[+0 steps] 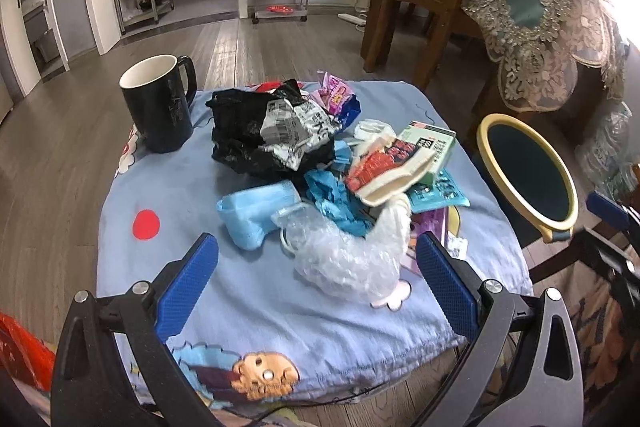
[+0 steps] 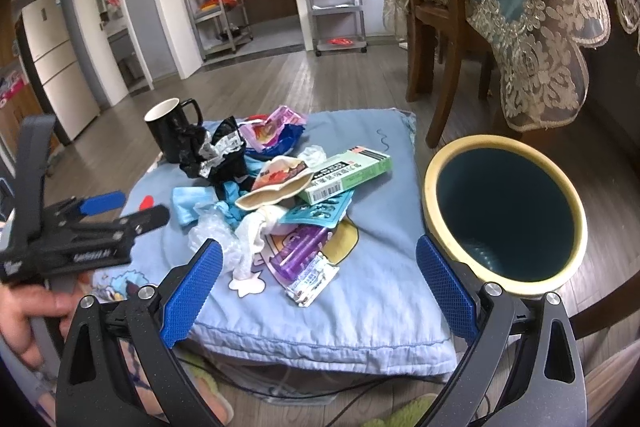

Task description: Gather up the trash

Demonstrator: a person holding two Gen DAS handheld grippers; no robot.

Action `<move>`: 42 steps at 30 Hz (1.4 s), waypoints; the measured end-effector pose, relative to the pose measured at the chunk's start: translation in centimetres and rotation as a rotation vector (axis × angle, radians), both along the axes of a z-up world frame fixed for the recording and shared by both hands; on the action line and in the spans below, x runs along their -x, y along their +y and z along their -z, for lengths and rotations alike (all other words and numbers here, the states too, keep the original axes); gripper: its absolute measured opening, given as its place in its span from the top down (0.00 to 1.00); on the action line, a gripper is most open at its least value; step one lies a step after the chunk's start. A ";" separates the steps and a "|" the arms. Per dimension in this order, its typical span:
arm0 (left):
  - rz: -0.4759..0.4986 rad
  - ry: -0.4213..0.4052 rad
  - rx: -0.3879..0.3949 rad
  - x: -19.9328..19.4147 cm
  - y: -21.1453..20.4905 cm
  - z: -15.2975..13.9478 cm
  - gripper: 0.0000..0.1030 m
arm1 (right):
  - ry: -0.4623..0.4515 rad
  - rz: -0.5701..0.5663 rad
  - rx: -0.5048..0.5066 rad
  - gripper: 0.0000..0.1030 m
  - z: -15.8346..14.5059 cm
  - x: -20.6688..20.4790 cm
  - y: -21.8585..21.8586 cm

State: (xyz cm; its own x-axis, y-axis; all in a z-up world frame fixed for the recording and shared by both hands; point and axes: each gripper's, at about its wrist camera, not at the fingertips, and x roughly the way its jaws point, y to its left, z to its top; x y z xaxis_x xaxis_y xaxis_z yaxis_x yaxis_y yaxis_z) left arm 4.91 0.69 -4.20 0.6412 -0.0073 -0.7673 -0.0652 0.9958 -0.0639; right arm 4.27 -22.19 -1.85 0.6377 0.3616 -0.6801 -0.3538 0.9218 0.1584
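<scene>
From the left wrist view, your left claw (image 1: pixel 316 283) is spread wide and holds nothing, its blue pads (image 1: pixel 188 291) flanking the clear bubble-wrap wad (image 1: pixel 340 259) at the near edge of the trash pile (image 1: pixel 320 163). That wad looks like the piece to take: come down over its bulk, close slowly so the slippery film bunches instead of squirting out, and keep clear of the blue mask (image 1: pixel 256 215) just left of it. The wad's long axis runs from near the mask toward the bin (image 1: pixel 528 171) to its right.

From the right wrist view, your right claw (image 2: pixel 320 287) is also released and empty, hovering over the near edge of the cloth-covered table (image 2: pixel 360 315). The pile sits left of the bin (image 2: pixel 504 211), whose open mouth tips toward you. The green box (image 2: pixel 344 175) lies flat, its long axis pointing toward the bin's far rim. The black mug (image 2: pixel 172 131) beyond the pile is probably not trash; leave it.
</scene>
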 end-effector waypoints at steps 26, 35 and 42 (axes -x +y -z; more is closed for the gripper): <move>-0.088 0.102 0.147 -12.8 4.4 2.7 0.83 | 0.048 -0.003 0.018 0.06 1.0 -0.6 0.7; -0.115 0.043 0.115 -11.0 5.8 0.6 0.96 | 0.075 -0.049 -0.008 0.06 1.8 -1.8 2.4; -0.170 -0.041 0.121 -9.0 8.4 -2.5 0.97 | 0.109 -0.122 -0.049 0.12 2.8 -2.9 5.0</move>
State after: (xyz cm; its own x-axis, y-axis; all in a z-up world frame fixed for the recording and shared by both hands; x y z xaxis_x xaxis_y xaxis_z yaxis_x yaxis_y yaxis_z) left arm 13.94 9.05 -1.72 0.6721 0.0133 -0.7404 -0.2269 0.9555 -0.1888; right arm 7.19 -17.23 -4.65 0.5102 0.4665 -0.7225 -0.4409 0.8632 0.2460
